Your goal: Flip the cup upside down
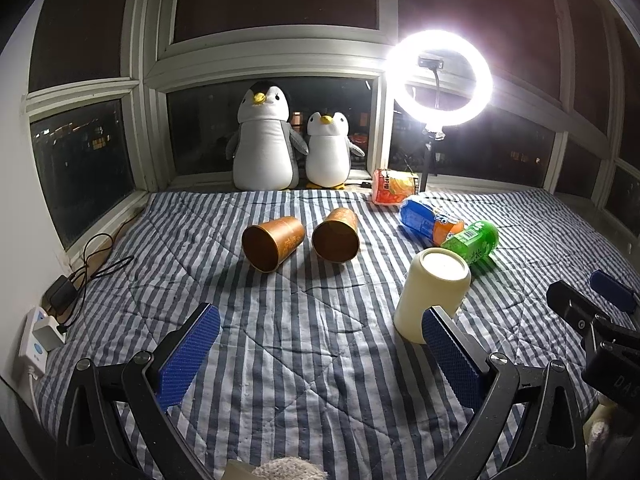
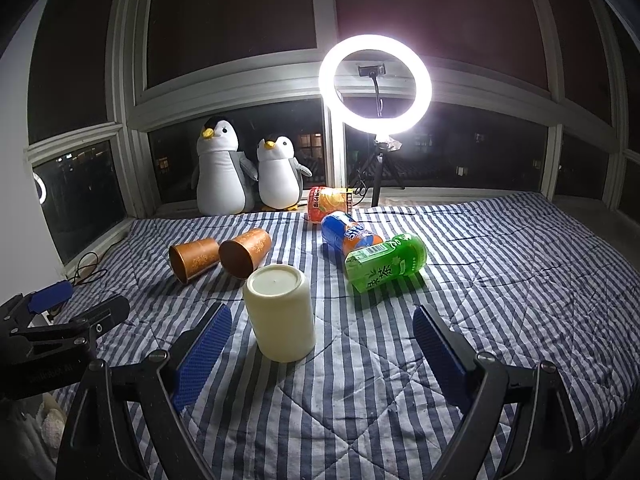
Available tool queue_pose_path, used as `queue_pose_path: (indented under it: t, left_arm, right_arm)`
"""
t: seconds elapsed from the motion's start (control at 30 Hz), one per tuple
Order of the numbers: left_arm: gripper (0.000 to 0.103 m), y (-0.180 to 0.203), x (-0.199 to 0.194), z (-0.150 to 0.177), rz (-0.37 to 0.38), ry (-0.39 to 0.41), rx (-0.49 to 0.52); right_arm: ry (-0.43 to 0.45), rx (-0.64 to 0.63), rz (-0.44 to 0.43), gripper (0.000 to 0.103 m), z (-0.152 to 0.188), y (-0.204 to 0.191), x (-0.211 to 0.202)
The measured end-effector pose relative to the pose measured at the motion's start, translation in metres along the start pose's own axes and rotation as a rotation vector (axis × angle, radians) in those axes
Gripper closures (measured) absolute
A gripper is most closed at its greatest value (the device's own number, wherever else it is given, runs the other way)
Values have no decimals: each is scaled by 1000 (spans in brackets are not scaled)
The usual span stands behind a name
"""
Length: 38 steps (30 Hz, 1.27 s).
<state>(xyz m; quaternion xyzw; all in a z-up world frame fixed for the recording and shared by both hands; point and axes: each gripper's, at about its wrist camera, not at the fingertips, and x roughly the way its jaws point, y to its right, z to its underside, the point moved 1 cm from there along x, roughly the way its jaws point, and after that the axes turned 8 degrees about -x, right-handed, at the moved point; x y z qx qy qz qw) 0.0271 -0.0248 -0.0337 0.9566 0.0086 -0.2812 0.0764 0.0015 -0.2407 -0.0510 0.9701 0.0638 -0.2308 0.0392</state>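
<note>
A cream cup (image 1: 434, 292) stands upside down, base up, on the striped bedspread (image 1: 304, 336); it also shows in the right wrist view (image 2: 280, 312). My left gripper (image 1: 320, 340) is open and empty, the cup just beyond its right finger (image 1: 452, 356). My right gripper (image 2: 322, 344) is open and empty, the cup just beyond its left finger (image 2: 204, 354), apart from it. Two brown cups (image 1: 274, 244) (image 1: 336, 236) lie on their sides further back, mouths toward me.
A blue-orange bottle (image 2: 348, 236), a green bottle (image 2: 384, 262) and an orange package (image 2: 328, 200) lie at the back right. Two plush penguins (image 1: 264, 140) and a lit ring light (image 1: 438, 78) stand by the window. A power strip (image 1: 34, 344) with cables sits at left.
</note>
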Motion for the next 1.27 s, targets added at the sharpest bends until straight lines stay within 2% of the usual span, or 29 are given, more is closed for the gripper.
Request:
queue_pose_path:
  t: [1.27]
  left_arm:
    - [1, 2, -3, -5, -4, 8, 20]
  right_arm:
    - [-10, 5, -5, 13, 1, -1, 2]
